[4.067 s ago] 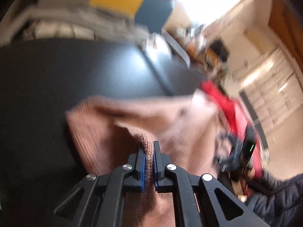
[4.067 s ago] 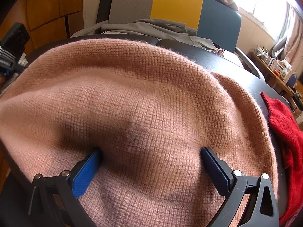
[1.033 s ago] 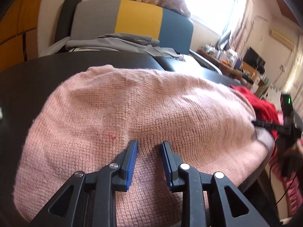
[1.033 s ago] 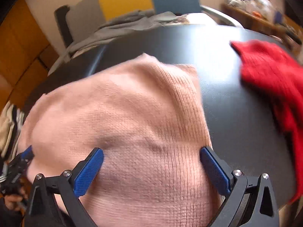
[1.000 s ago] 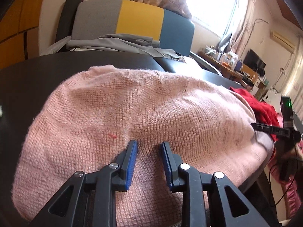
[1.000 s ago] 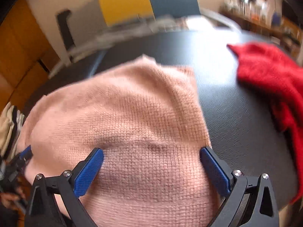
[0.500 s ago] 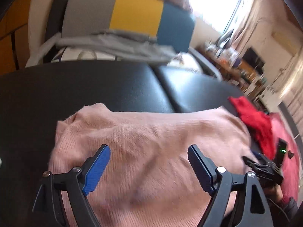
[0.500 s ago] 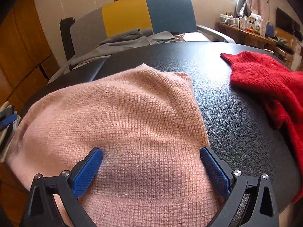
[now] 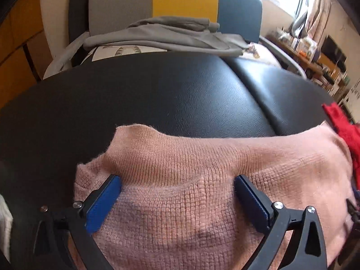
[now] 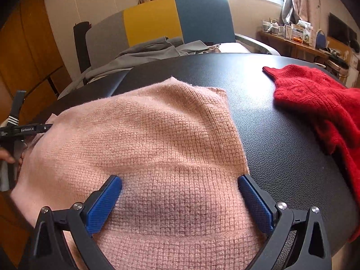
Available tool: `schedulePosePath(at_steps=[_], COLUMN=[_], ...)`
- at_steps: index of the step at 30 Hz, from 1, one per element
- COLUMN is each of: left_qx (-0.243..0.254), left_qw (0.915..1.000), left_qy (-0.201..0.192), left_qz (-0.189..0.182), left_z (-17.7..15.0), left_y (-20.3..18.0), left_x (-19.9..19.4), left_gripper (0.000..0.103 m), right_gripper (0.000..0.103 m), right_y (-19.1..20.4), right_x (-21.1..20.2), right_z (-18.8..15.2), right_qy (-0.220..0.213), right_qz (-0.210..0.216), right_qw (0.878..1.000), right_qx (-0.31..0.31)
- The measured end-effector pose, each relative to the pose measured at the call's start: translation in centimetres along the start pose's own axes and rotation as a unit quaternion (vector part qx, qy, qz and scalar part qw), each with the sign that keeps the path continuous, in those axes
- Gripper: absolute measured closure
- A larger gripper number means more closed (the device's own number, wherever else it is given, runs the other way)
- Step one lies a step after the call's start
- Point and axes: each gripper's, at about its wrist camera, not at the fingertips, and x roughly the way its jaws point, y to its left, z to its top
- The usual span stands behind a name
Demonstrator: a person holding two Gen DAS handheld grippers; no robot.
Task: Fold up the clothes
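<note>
Nearest both lenses, pink sweater (image 9: 202, 180) lies folded on the black desk (image 9: 180, 94), close to its near edge.

Left gripper (image 9: 177, 193): fingers (image 9: 103, 200) have just been opening and now stand wide apart over the knit, nothing clamped between them. Pads sit above the fabric near the sweater's left end; whether they brush it, cannot tell.

Right gripper (image 10: 180, 191): fingers (image 10: 254, 202) also spread wide over the sweater's right part, gripping nothing. The right pad sits just at the sweater's right edge.

From the right view, the left gripper's body and a bit of the person's hand (image 10: 9, 157) show at the sweater's far left side.

Fold looks loose: a soft ridge runs across the middle, and the far corners are uneven, one peaked.

Risks, as judgement: with both grippers free, the knit could slump off the near desk edge if much of it overhangs. A next pinch taking only the top layer would pull the fold apart. Pads could snag the fuzzy knit and drag it.

Further right, red garment (image 10: 319, 103) lies crumpled on the desk, apart from the pink one. A sweep that way could tangle the two.

Beyond the desk, a chair (image 9: 175, 4) carries grey clothing (image 9: 168, 33). No containers visible.
</note>
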Motion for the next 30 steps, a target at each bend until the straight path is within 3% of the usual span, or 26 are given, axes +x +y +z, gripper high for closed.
schedulePosePath(at_steps=[3,6,11,16,20,24,26,29,30], left_qx=[-0.07,-0.096,-0.031,0.009,0.01,0.008,-0.019,-0.084,-0.1], left_qw=[0.9952,0.9907,0.9941,0.9966,0.9995,0.9993,0.9995,0.9906,0.9889], left_qy=[-0.044,-0.077,-0.095,-0.079,-0.004,-0.028,-0.024,-0.071,-0.074], left_qz=[-0.052,-0.059,-0.041,-0.024,0.029,0.025,-0.013,-0.081,-0.081], left_z=[-1.2,-3.0,-7.3,-10.6,-12.7,-14.0,-13.4,-12.1,-11.4], left_y=[2.9,5.2,4.4,2.6,2.6,3.2,4.0,7.1,8.4], left_x=[-3.7,-7.3,-10.7,-10.4,-7.4,-8.0,-9.0,-11.4,-11.6], left_gripper=[0.01,0.01,0.01,0.01,0.009,0.008,0.01,0.01,0.006], right_gripper=[0.0,0.0,0.0,0.0,0.0,0.0,0.0,0.0,0.0], right_y=[0.0,-0.1,0.7,5.4,11.1,13.4,12.8,12.7,12.6], right_x=[0.1,0.2,-0.3,-1.8,-0.9,2.8,3.9,3.7,3.6], right_z=[0.0,0.1,1.4,3.0,3.3,2.0,1.0,0.3,0.2], right_qy=[-0.001,0.0,0.022,0.001,0.0,0.046,0.049,0.026,0.023], right_qz=[0.0,-0.001,-0.017,0.0,0.023,-0.02,-0.016,-0.017,-0.015], right_qw=[1.0,1.0,1.0,0.998,0.992,0.987,0.989,0.988,0.989], right_qx=[-0.002,-0.002,-0.006,-0.059,-0.122,-0.151,-0.139,-0.151,-0.149])
